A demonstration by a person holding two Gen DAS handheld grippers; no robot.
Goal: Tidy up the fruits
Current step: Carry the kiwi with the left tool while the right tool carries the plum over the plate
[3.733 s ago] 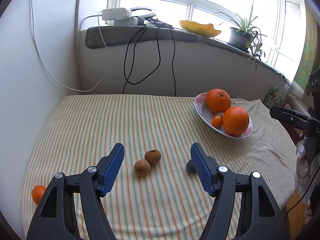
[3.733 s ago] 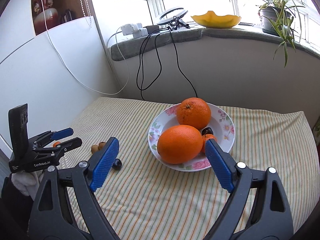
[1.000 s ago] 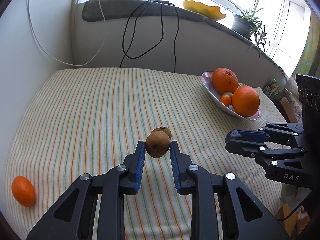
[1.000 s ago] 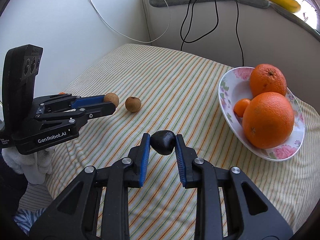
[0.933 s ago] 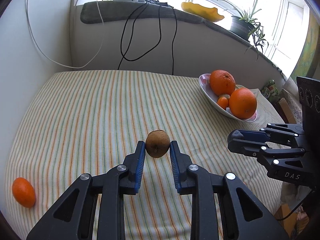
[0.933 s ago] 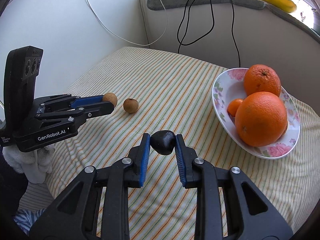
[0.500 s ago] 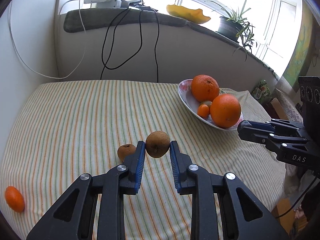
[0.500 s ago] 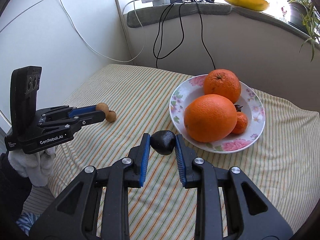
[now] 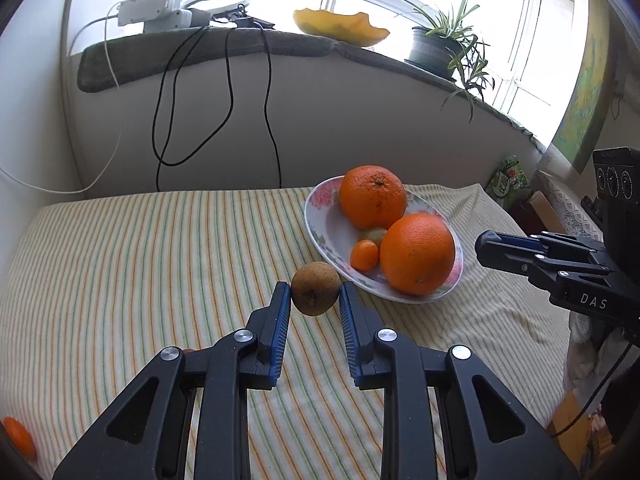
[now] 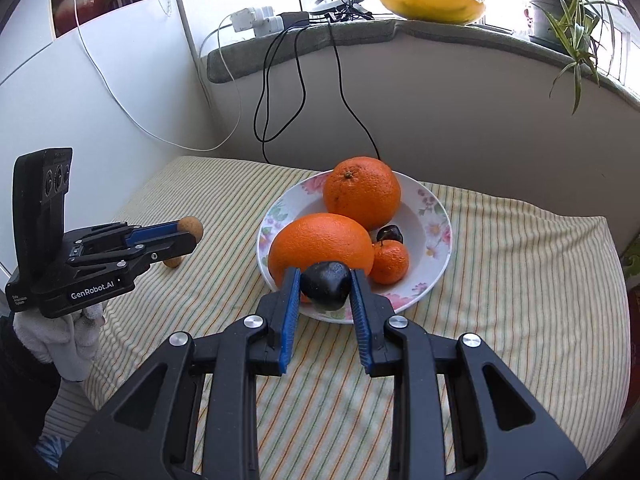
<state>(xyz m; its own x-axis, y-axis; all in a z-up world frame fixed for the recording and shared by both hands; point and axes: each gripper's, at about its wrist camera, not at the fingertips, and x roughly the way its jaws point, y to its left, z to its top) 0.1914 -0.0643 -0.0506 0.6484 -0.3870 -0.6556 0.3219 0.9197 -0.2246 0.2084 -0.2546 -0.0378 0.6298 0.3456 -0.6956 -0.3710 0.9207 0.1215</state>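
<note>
Two big oranges [image 10: 362,196] [image 10: 320,246] sit in the plate [image 10: 434,216] on the striped worktop [image 9: 120,264], with one mandarin [image 10: 389,261] and one dark fruit [image 10: 389,234] tucked beside them. A second mandarin [image 9: 18,438] lies alone at the worktop's near left edge, and one brown fruit [image 10: 173,262] rests on the cloth. The left claw [image 9: 315,300] is narrowed onto another brown fruit [image 9: 315,288], held just short of the plate. The right claw [image 10: 326,286] pinches a black fruit [image 10: 326,284] at the plate's near rim.
</note>
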